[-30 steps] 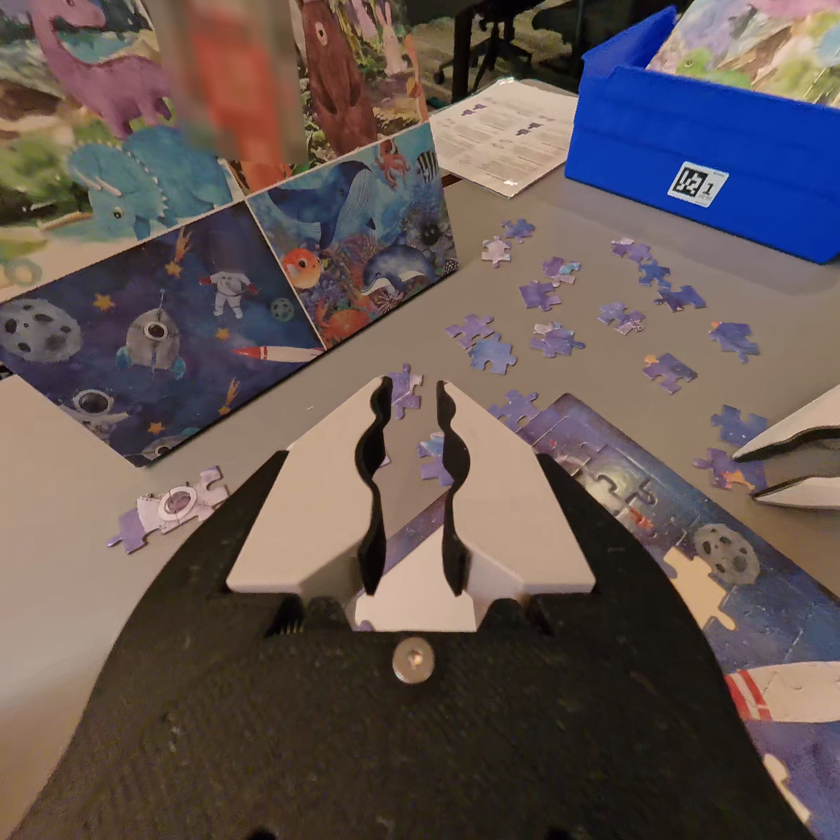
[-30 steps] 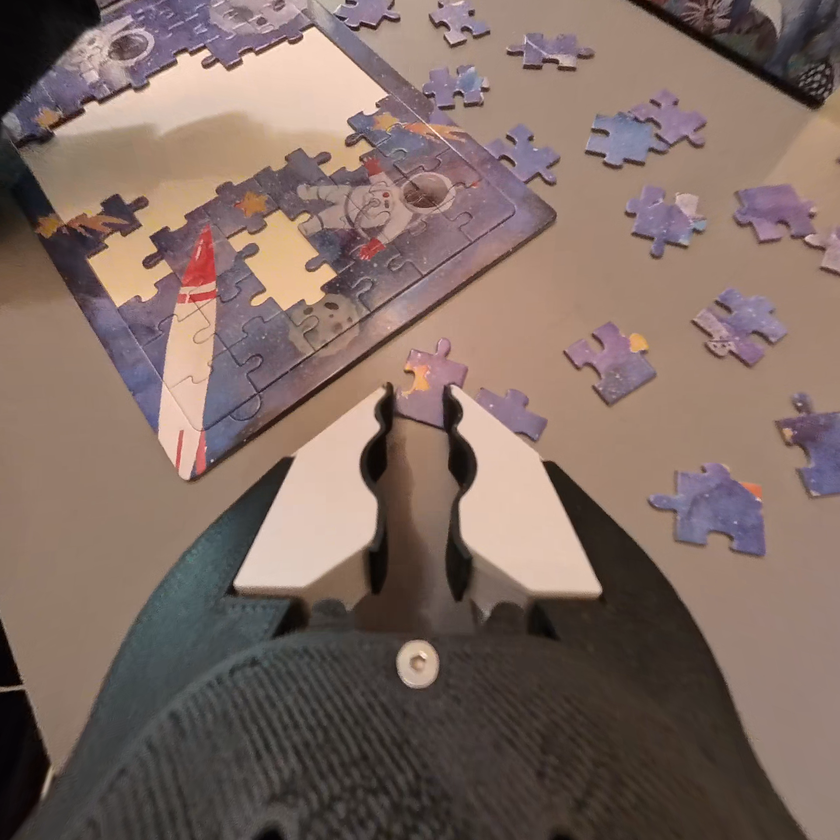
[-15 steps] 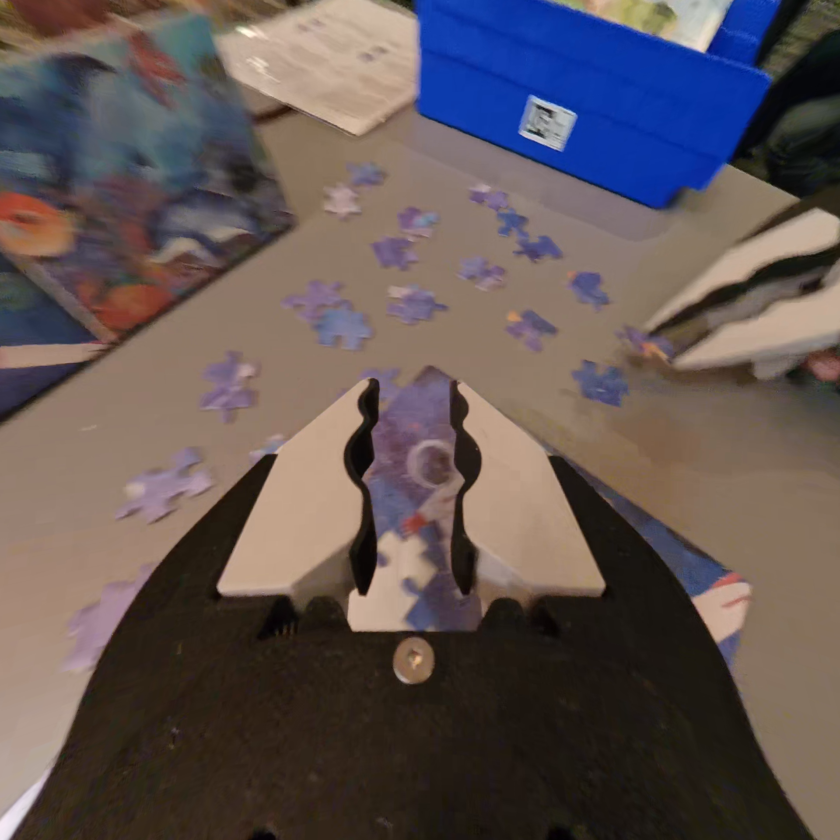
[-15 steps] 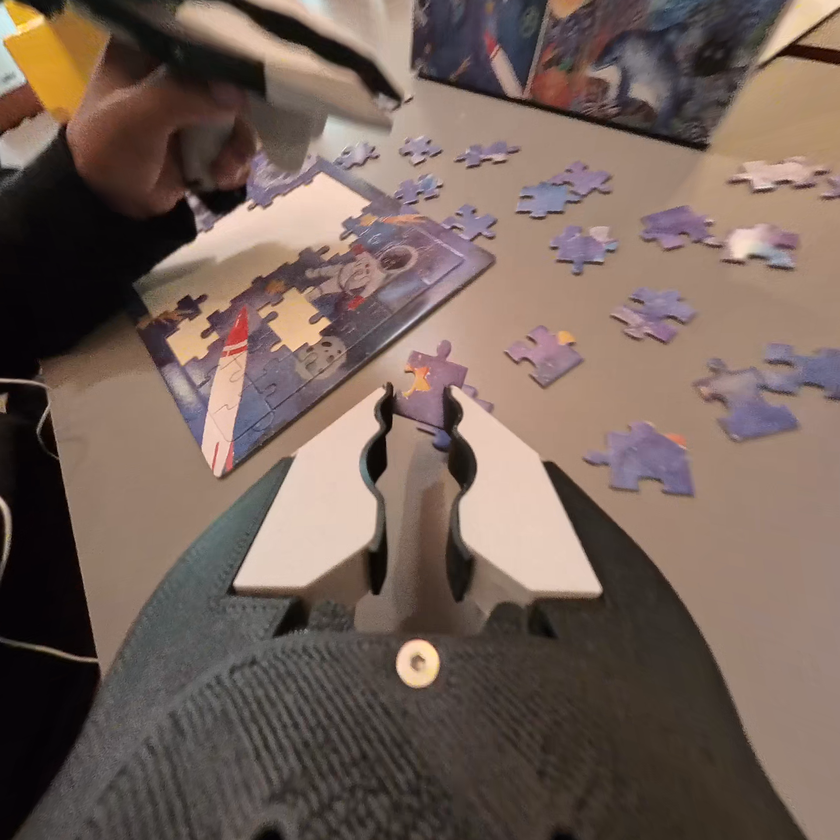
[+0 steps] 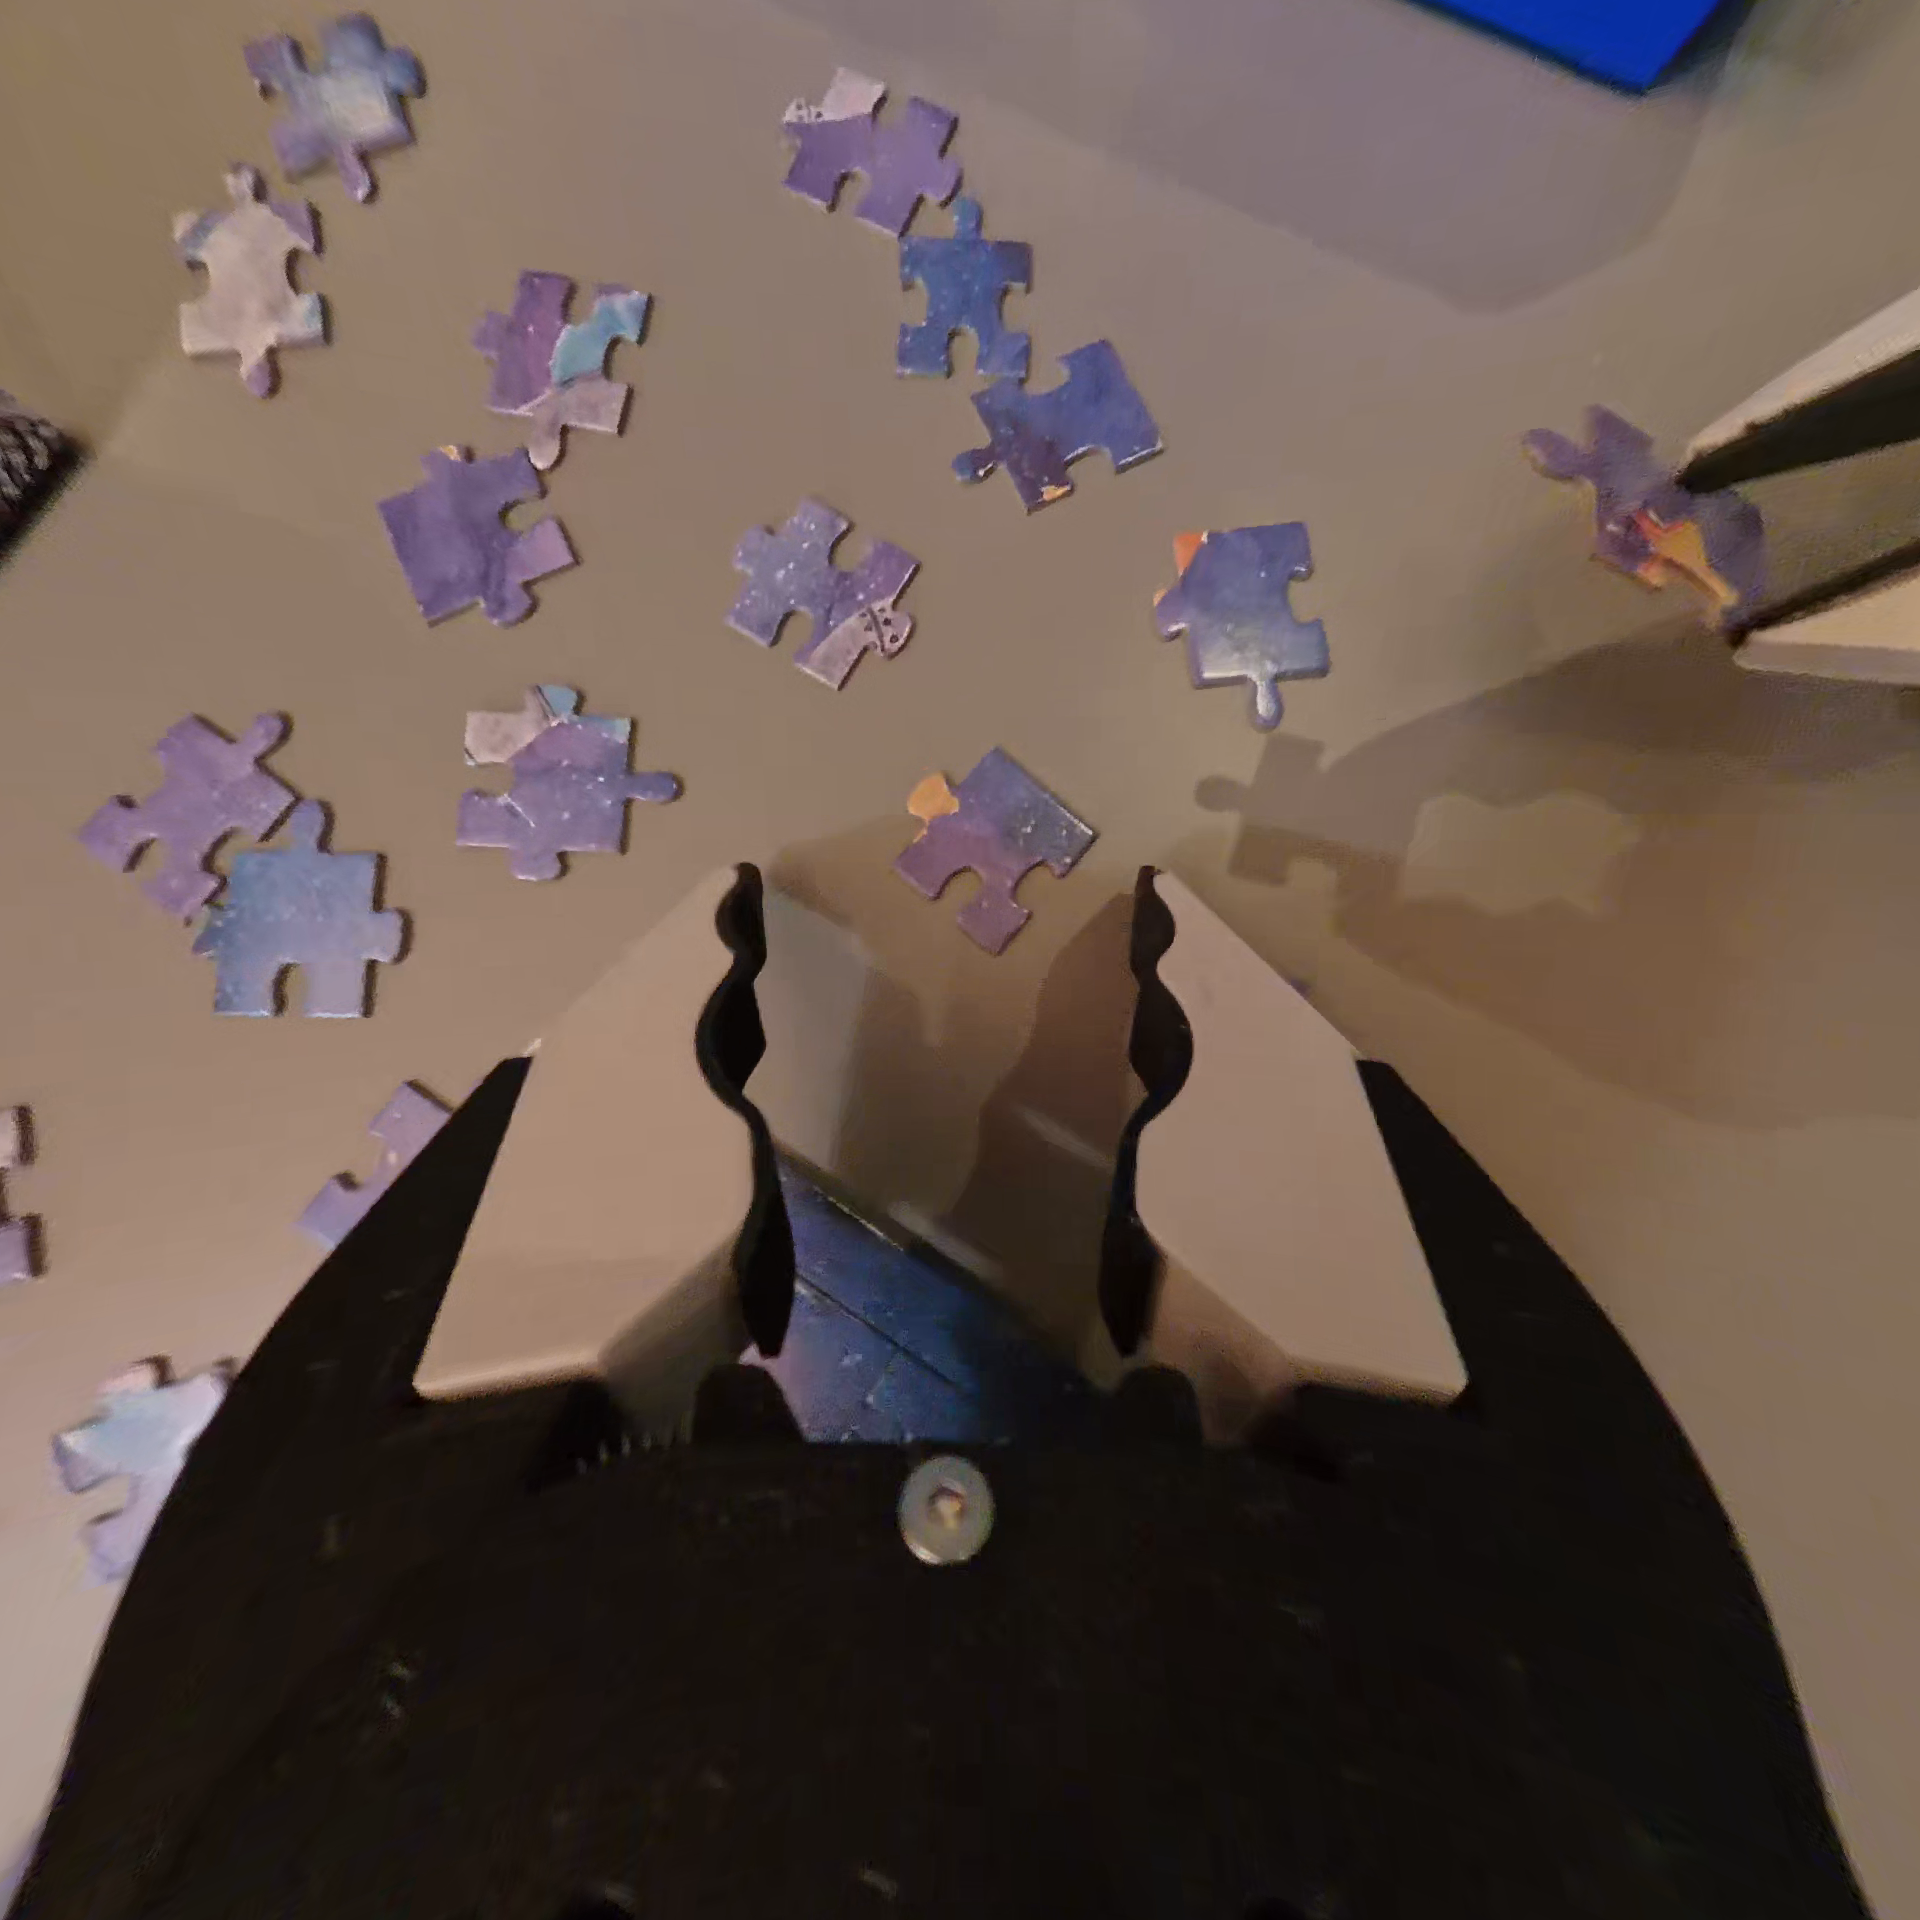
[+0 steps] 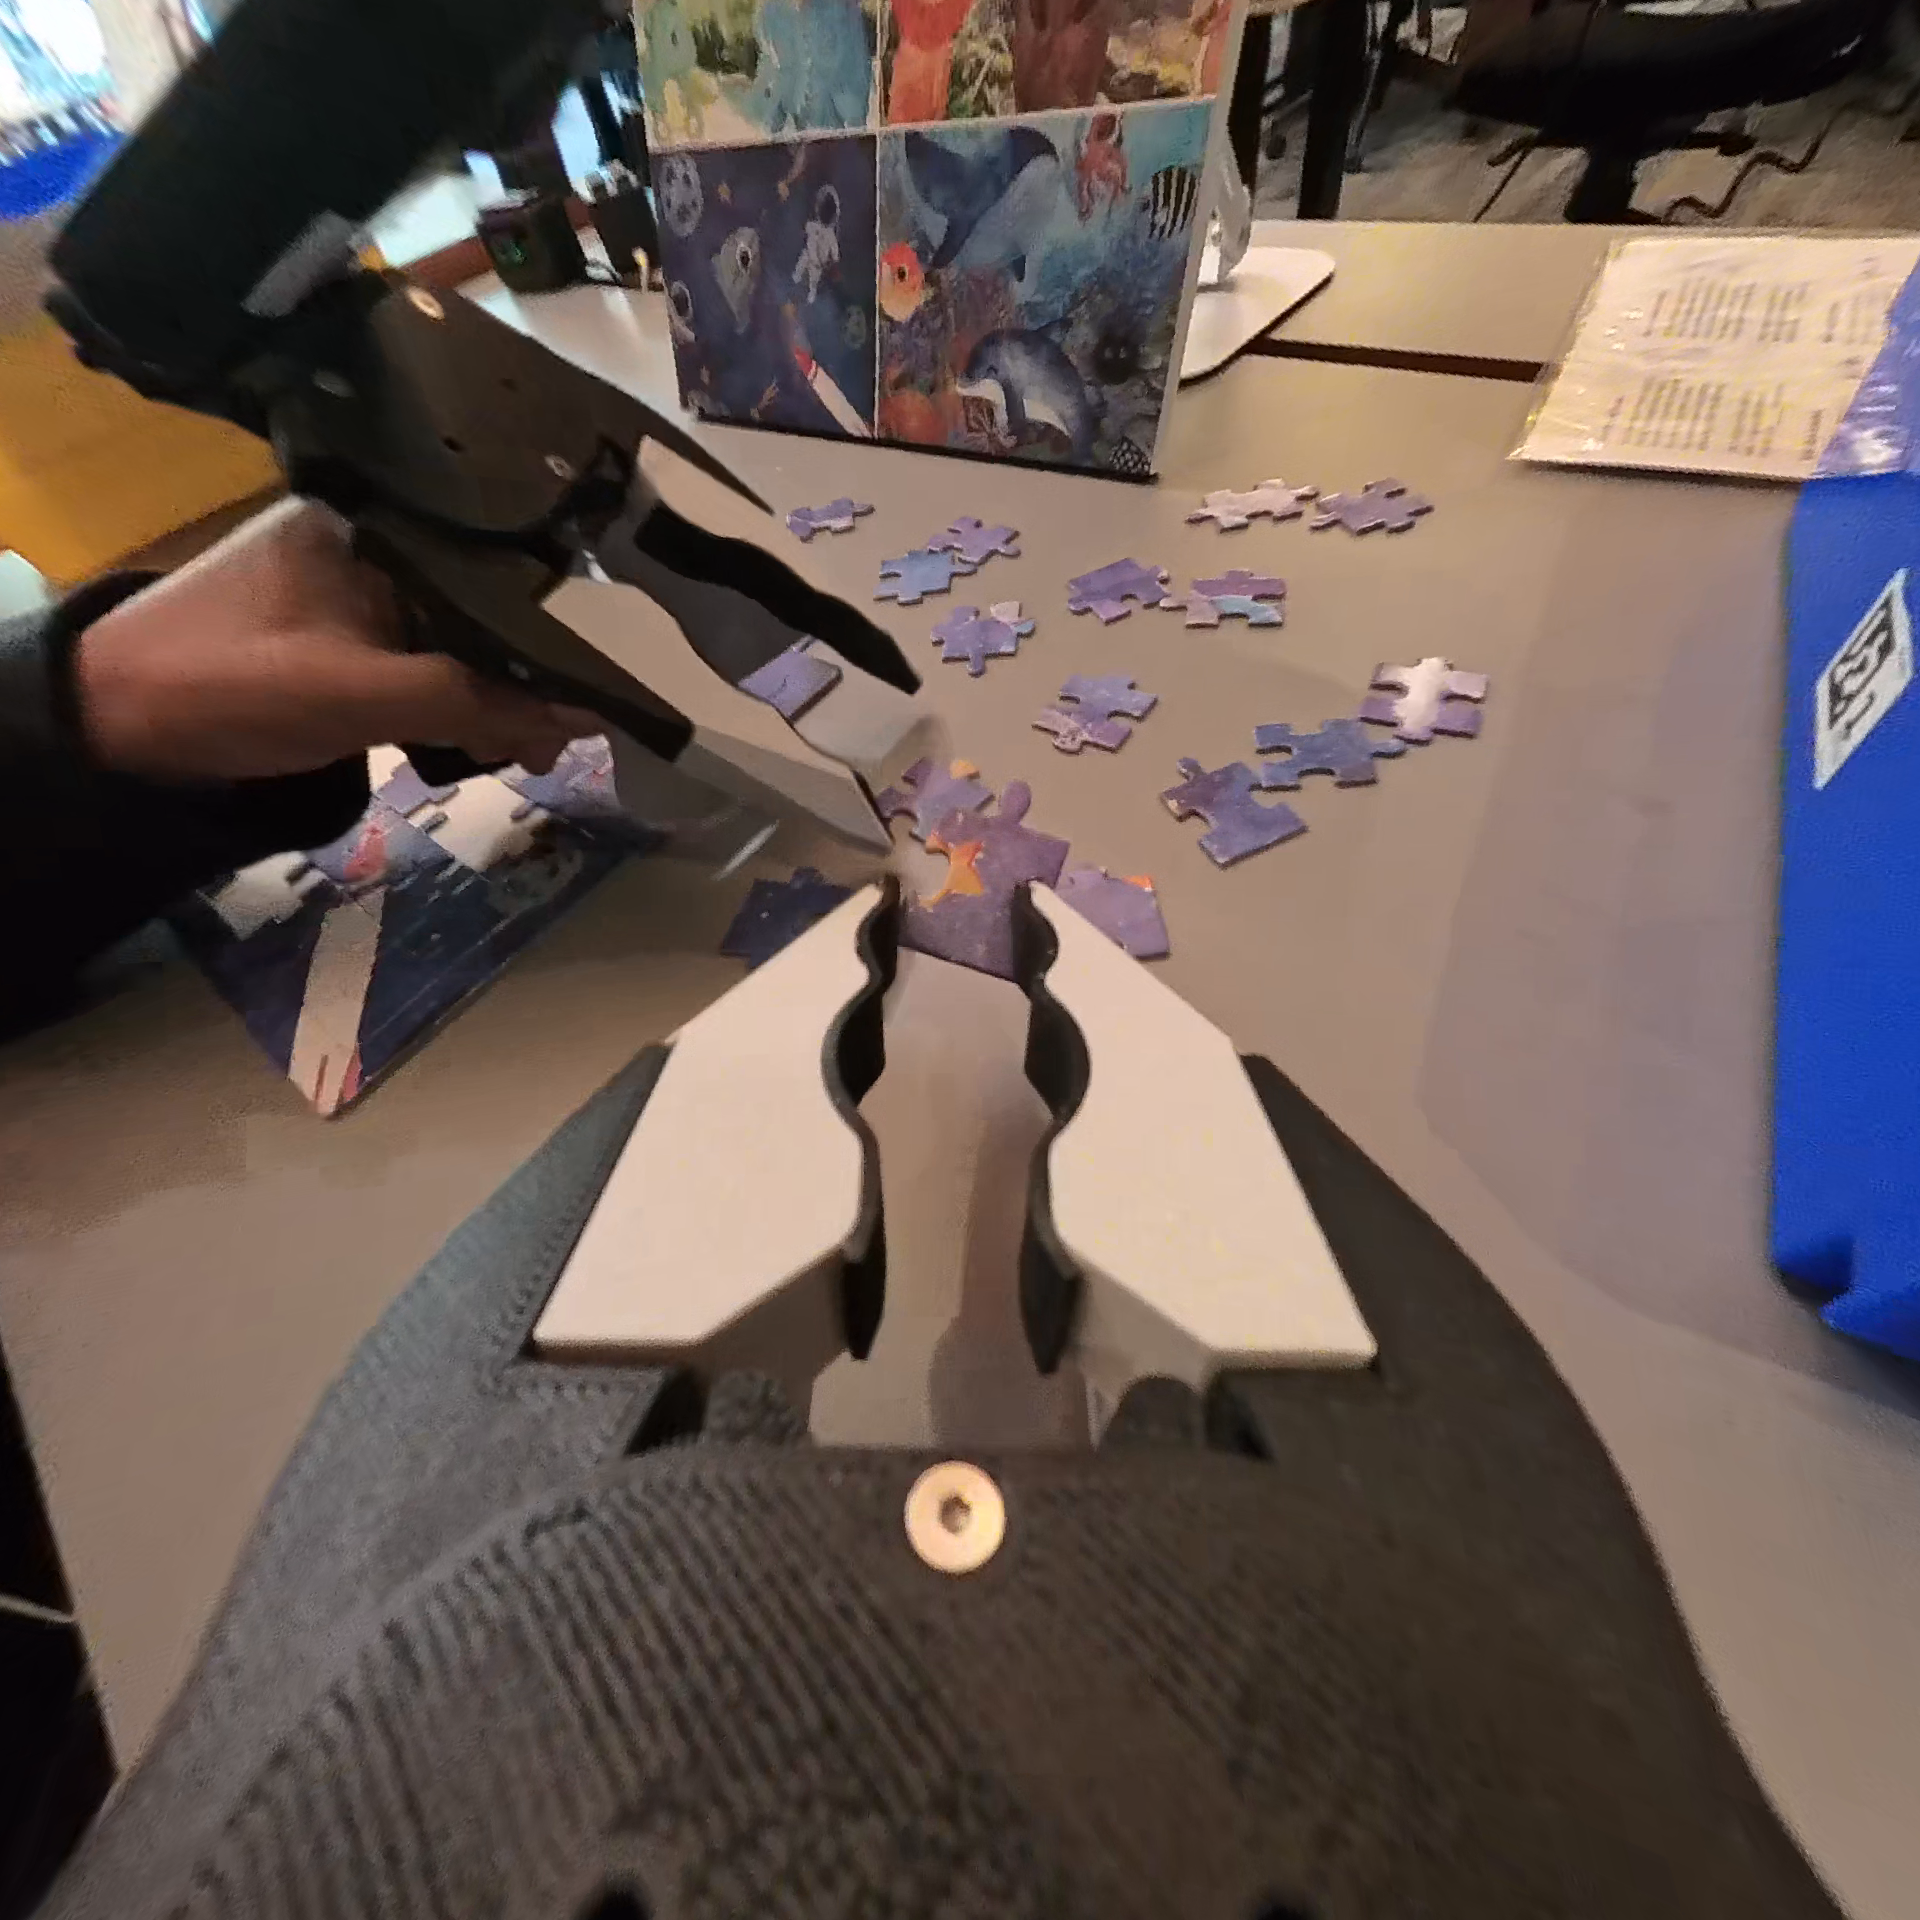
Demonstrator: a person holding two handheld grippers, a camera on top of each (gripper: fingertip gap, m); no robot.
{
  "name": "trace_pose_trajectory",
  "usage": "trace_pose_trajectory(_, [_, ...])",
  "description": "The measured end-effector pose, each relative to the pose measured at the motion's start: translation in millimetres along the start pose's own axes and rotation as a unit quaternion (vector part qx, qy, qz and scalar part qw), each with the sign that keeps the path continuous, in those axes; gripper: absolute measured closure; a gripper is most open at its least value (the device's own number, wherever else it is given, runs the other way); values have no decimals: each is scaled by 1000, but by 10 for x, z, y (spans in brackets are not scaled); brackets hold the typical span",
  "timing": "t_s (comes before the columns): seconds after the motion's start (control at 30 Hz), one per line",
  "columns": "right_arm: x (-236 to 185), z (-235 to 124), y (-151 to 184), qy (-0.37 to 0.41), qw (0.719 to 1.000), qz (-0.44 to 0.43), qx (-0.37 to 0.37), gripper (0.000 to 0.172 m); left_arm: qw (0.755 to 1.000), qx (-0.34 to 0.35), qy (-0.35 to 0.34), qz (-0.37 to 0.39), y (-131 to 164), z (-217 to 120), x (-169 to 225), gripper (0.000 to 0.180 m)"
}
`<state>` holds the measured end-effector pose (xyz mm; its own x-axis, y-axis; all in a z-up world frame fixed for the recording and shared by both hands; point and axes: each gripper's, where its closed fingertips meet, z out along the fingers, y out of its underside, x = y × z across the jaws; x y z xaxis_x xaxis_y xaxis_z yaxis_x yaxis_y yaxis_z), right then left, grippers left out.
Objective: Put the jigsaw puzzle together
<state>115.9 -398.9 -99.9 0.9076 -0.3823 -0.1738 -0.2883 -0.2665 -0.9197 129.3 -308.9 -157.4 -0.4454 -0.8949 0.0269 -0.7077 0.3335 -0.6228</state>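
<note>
Puzzle board (image 6: 343, 966), part-filled with a space scene, lay flat at the left with the hand (image 6: 260, 665) above it. Left gripper (image 5: 940, 883) hung nose-down, jaws spread wide and empty, straddling a loose purple piece with an orange corner (image 5: 992, 842) without touching it. Right gripper (image 6: 961, 902) had its pads clamped on the edges of a purple piece with an orange star (image 6: 982, 883), held clear of the grey table (image 6: 1507, 935). Scattered pieces (image 6: 1236, 810) and a blue bin (image 6: 1849, 935) sat to the right.

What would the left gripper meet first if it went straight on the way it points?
Probably the loose purple puzzle piece with an orange corner, lying just ahead of the open left gripper on the grey table; depth is unclear.
</note>
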Motion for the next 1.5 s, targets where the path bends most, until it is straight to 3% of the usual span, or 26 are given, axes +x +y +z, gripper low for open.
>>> trace_pose_trajectory(0.13, [2,-75,-78,-16,999,18,31,152,997,35,19,-58,-41,-6,134,118])
trace_pose_trajectory(0.27, [-28,-118,-117,-35,998,24,48,152,998,25,-25,-51,22,26,139,121])
trace_pose_trajectory(0.4, [-21,-135,-143,-41,997,28,57,152,998,24,-26,-51,-19,62,169,121])
trace_pose_trajectory(0.5, [-2,-133,-153,-39,997,29,60,152,999,13,-26,-32,-60,108,182,125])
trace_pose_trajectory(0.73, [30,-101,-149,-30,998,22,53,152,997,1,56,55,-101,144,574,156])
trace_pose_trajectory(0.83, [38,-102,-152,-29,998,24,54,152,991,-2,93,92,-10,56,778,153])
trace_pose_trajectory(1.03, [34,-112,-158,-37,997,30,57,152,989,48,14,136,7,-146,600,137])
trace_pose_trajectory(1.2, [39,52,115,-18,999,21,-44,152,987,28,51,149,79,-28,621,128])
trace_pose_trajectory(1.33, [39,187,352,15,992,-18,-123,152,987,23,100,125,105,-20,679,140])
trace_pose_trajectory(1.4, [53,216,405,31,989,-36,-141,152,986,23,106,124,118,-36,688,150])
trace_pose_trajectory(1.5, [69,230,424,37,988,-38,-148,152,986,23,102,132,128,-47,691,151])
